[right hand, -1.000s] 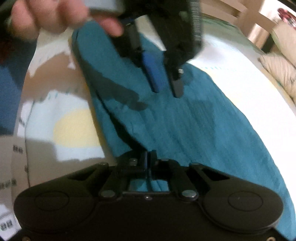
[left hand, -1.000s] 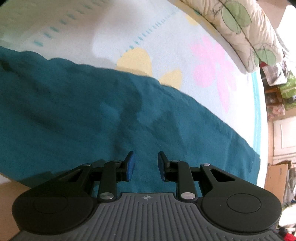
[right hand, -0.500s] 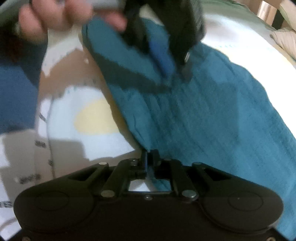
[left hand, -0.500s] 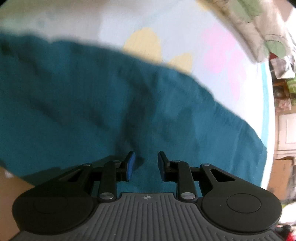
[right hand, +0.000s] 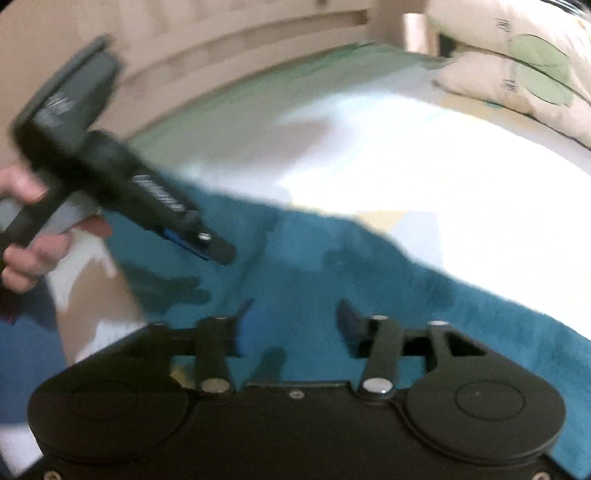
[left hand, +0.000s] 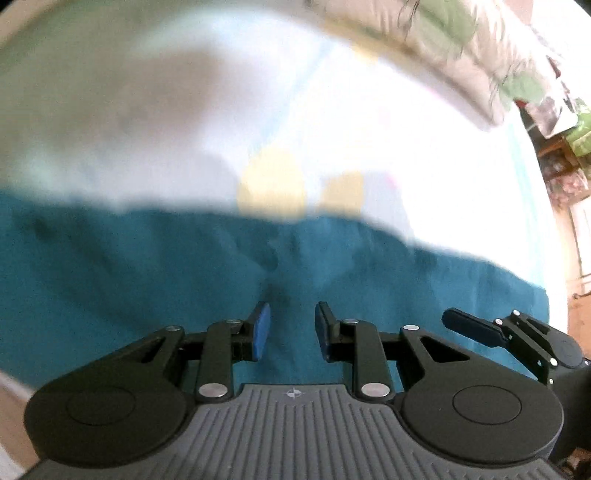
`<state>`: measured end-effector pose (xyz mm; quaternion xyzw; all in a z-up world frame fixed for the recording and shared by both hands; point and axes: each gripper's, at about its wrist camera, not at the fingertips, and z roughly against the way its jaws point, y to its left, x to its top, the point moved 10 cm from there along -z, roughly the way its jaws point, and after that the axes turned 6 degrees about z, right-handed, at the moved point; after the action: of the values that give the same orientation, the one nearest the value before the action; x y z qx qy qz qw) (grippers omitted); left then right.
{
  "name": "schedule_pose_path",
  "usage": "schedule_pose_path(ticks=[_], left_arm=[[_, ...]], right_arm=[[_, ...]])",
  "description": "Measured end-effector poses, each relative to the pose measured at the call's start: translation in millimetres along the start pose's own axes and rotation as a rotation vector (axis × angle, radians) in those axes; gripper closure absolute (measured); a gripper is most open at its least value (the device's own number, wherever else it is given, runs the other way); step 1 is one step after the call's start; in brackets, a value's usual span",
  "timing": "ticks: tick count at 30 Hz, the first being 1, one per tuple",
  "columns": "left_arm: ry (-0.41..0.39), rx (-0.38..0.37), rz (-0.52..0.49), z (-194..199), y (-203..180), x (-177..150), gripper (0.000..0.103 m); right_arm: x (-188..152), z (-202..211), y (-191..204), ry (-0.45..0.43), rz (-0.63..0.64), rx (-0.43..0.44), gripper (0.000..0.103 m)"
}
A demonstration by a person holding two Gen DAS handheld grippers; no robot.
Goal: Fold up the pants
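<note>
Left wrist view had the left gripper [left hand: 291, 330] nearest, its blue-padded fingers [left hand: 260, 328] set a moderate gap apart with nothing between them, hovering low over the teal pants [left hand: 147, 280]. I took that for readiness to pinch a fresh edge. At the right edge of that view the right gripper [left hand: 476, 330] poked in just beside it, so the two tools worked close together over the same stretch of cloth. From the right wrist view its own fingers [right hand: 349, 321] stood wide apart and empty, cloth showing plainly between them. The pants lay spread flat in a long band across the flowered bedsheet [left hand: 332, 129], probably to keep the fold line straight. Farther back a leaf-print pillow [right hand: 524, 62] sat at the head of the bed, against the wooden bed frame [right hand: 258, 33].
</note>
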<state>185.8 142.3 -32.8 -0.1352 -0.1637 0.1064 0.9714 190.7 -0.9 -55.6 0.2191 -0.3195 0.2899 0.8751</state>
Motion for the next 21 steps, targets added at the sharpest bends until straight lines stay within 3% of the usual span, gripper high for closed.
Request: schedule_pose_path(ticks=[5, 9, 14, 18, 21], left_arm=[[-0.073, 0.071, 0.052, -12.6, 25.4, 41.5, 0.077], [0.008, 0.124, 0.06, -48.4, 45.0, 38.9, 0.077], [0.148, 0.134, 0.027, -72.7, 56.7, 17.6, 0.077], [0.137, 0.152, -0.032, -71.5, 51.8, 12.5, 0.077], [0.134, 0.179, -0.084, -73.4, 44.8, 9.5, 0.077]], right_arm=[[28.7, -37.2, -28.8, -0.034, -0.129, 0.019, 0.041], [47.3, -69.2, -42.2, -0.034, -0.14, 0.057, 0.041], [54.2, -107.8, -52.9, 0.02, -0.122, 0.138, 0.041], [38.3, -126.3, -53.4, 0.136, -0.162, 0.22, 0.041], [30.6, -116.2, -43.4, 0.134, -0.197, 0.304, 0.046]])
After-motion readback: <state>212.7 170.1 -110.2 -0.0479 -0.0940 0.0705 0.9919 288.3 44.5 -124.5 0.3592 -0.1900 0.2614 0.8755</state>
